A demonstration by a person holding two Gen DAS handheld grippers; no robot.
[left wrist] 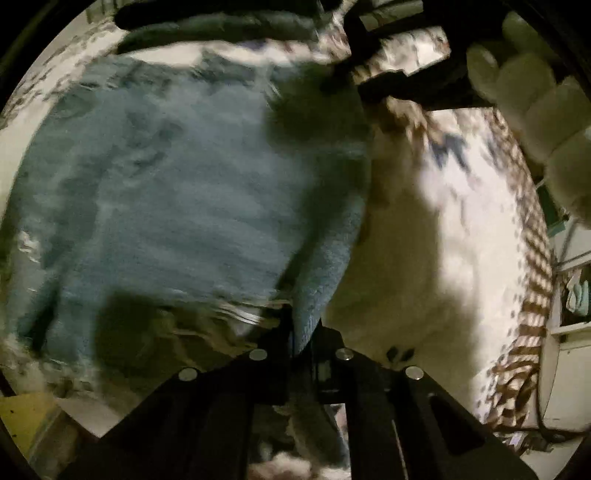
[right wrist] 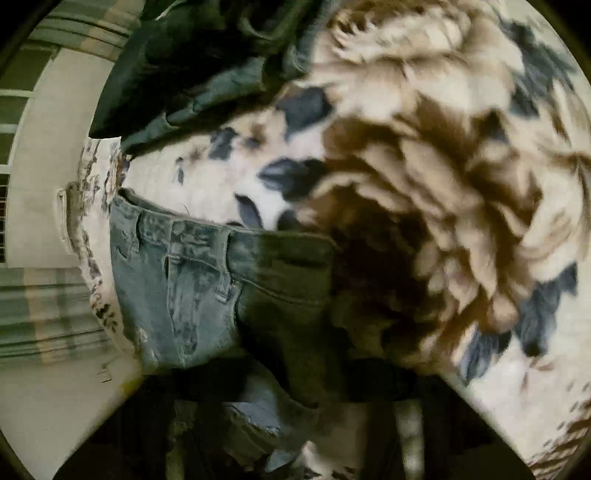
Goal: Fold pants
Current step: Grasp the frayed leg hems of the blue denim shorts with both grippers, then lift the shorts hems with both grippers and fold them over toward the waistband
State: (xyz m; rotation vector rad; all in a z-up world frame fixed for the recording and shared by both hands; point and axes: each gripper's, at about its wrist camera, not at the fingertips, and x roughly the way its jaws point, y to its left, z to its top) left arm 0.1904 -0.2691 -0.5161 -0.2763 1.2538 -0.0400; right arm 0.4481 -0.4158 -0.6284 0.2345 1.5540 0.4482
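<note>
Blue denim pants (left wrist: 177,192) lie spread on a floral bedspread (left wrist: 424,229), filling the left half of the left wrist view. My left gripper (left wrist: 301,332) is shut on the pants' edge, a fold of denim pinched between its fingers. In the right wrist view the pants' waistband and pocket (right wrist: 207,273) lie just ahead. My right gripper (right wrist: 291,424) is in dark shadow at the bottom with denim bunched over it; its jaws are hard to make out. The right gripper and a gloved hand (left wrist: 524,96) also show at the top right of the left wrist view.
Dark clothes (right wrist: 192,66) lie piled at the far end of the bed, also seen in the left wrist view (left wrist: 221,26). The bed edge and floor (right wrist: 44,184) run along the left. Shelves (left wrist: 569,295) stand beyond the bed on the right.
</note>
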